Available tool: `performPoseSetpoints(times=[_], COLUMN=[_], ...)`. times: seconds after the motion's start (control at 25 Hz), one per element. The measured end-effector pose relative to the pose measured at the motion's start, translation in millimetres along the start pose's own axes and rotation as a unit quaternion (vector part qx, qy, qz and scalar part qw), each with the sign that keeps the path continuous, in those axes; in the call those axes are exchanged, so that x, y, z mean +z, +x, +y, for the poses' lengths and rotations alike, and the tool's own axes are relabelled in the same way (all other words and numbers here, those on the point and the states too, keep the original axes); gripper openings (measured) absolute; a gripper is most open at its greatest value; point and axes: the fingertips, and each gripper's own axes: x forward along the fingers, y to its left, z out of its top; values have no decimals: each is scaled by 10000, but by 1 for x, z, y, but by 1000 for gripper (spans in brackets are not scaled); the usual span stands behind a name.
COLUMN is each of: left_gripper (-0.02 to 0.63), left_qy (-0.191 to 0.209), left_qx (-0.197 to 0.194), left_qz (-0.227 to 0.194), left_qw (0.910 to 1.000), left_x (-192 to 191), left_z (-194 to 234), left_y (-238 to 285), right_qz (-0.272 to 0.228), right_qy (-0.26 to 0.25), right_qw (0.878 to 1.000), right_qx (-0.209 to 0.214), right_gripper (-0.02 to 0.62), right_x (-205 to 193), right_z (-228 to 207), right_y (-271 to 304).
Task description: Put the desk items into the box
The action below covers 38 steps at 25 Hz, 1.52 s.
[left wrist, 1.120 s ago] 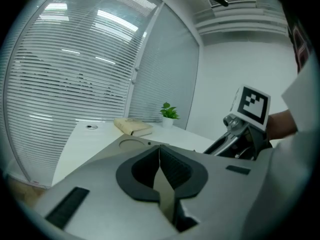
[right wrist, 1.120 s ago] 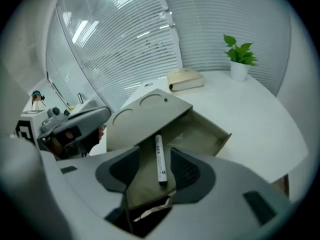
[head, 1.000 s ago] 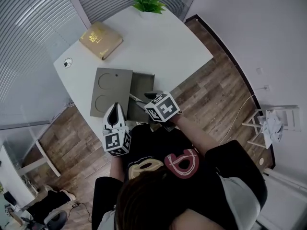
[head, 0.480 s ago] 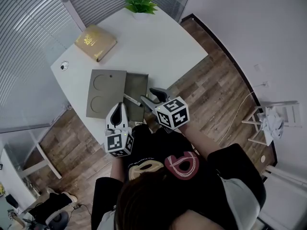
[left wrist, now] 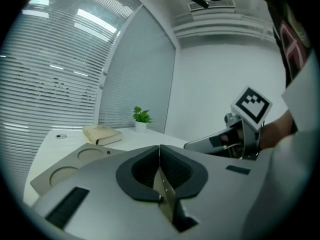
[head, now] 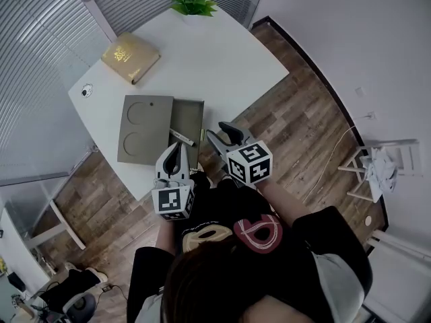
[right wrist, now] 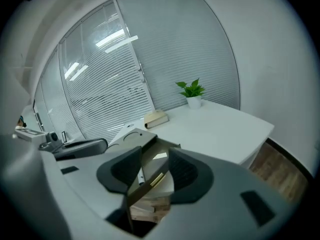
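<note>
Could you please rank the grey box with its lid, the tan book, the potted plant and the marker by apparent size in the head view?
1. grey box with its lid
2. tan book
3. potted plant, though it stands farthest from the camera, so this is less sure
4. marker, clearly smallest

**Quick desk headcount**

One white desk (head: 229,52), one grey box (head: 145,121) with two round recesses on top, one marker (head: 180,136), one tan book (head: 130,57), one potted plant (head: 192,2), and one little round white thing (head: 86,91).

White marker (head: 182,137) in open grey box (head: 194,116)
</note>
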Motion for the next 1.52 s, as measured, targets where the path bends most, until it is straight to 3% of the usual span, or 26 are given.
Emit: performPoseSetpoints(times=[0.12, 0.24, 0.48, 0.92, 1.52], left_gripper=[18, 18, 18, 18, 18], left_qy=[-138, -222, -249, -342, -371], left_qx=[-53, -60, -23, 153, 346], left_qz=[-55, -64, -48, -124, -103], left_qw=[9999, 9997, 9997, 9992, 9987], left_x=[4, 6, 6, 7, 5], left_z=[18, 26, 31, 37, 38], left_y=[-8, -12, -20, -11, -15], right_qz=[105, 239, 75, -417, -439], right_qy=[-138, 81, 186, -520, -689], right_qw=[9997, 9991, 9983, 9953, 9948], right_qx=[-145, -326, -540, -701, -610], right_gripper=[147, 75, 17, 9, 9], right_x=[-3, -5, 1, 26, 24], right_z=[17, 17, 14, 7, 8], right_y=[11, 12, 8, 7, 6])
